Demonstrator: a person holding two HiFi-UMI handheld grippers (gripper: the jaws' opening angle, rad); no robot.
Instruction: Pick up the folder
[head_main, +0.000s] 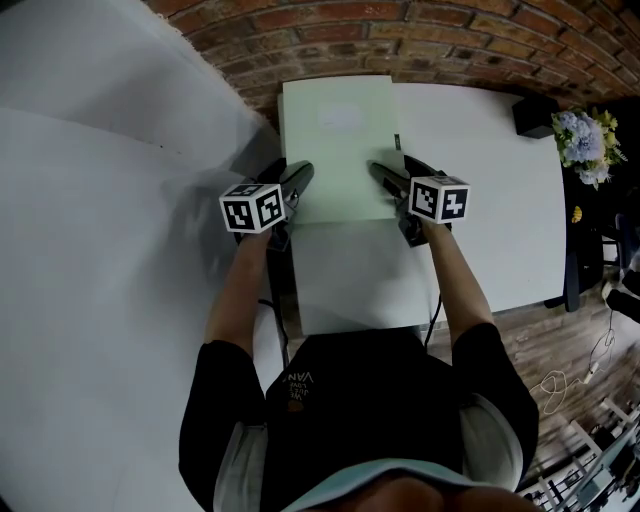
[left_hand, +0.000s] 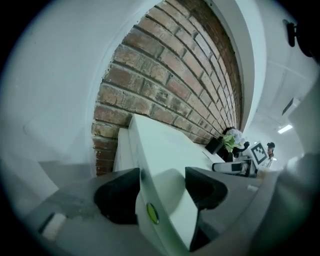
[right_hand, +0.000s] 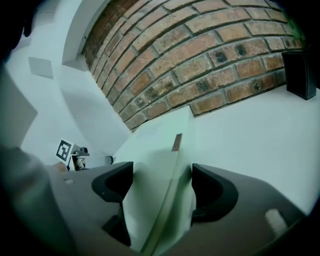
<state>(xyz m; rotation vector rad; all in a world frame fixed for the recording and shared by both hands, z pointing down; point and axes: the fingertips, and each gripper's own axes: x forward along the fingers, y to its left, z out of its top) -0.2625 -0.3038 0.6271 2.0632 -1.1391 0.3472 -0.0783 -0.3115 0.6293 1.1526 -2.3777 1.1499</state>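
A pale green folder (head_main: 340, 140) lies on the white table (head_main: 500, 200), its far end toward the brick wall. My left gripper (head_main: 300, 178) is at the folder's left edge and my right gripper (head_main: 380, 175) at its right edge. In the left gripper view the folder's edge (left_hand: 165, 150) runs between the jaws of the left gripper (left_hand: 160, 187), which stand wide with no pad pressing on it. The right gripper view shows the same: the folder (right_hand: 155, 150) sits between the spread jaws of the right gripper (right_hand: 162, 185). Both grippers are open.
A brick wall (head_main: 400, 40) runs behind the table. A black speaker (head_main: 537, 115) and a bunch of flowers (head_main: 585, 145) stand at the table's far right end. A white wall panel (head_main: 100, 200) is on the left. Wooden floor with cables lies to the right.
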